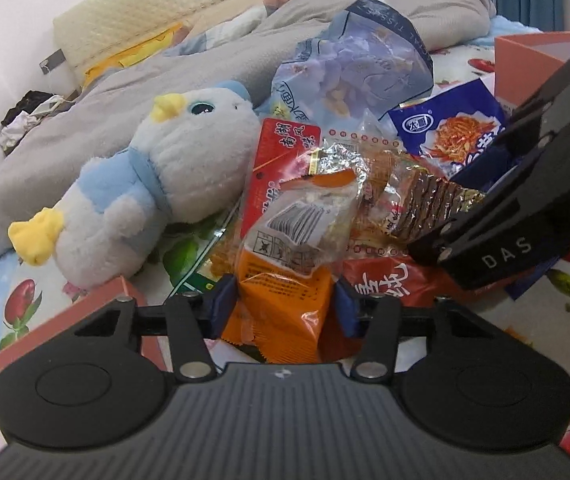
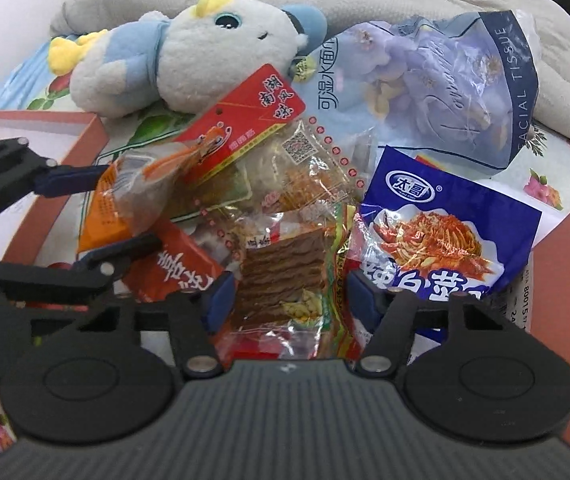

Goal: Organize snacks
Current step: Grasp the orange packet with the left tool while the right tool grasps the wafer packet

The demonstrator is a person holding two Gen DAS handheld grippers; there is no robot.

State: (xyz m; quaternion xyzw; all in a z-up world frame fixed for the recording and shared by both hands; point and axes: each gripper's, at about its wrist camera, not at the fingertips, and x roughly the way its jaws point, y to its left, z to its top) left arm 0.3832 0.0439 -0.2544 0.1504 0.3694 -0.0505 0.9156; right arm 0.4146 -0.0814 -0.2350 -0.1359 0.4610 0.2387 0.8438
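A pile of snack packets lies on the bed sheet. My left gripper (image 1: pixel 283 304) has its jaws against both sides of an orange snack packet (image 1: pixel 285 280); that packet shows in the right wrist view (image 2: pixel 109 216). My right gripper (image 2: pixel 289 300) has its jaws around a clear packet of brown ridged snack (image 2: pixel 285 272), which also shows in the left wrist view (image 1: pixel 421 204). A blue noodle-picture packet (image 2: pixel 437 236), a red packet (image 2: pixel 173 272) and a red-topped clear packet (image 2: pixel 253 120) lie around them.
A blue-and-white plush bird (image 1: pixel 157 176) lies left of the pile. A facial tissue pack (image 2: pixel 445 84) lies behind it. Pink box parts stand at the left (image 2: pixel 45 136) and right (image 2: pixel 565 280). A grey blanket (image 1: pixel 125 92) covers the far bed.
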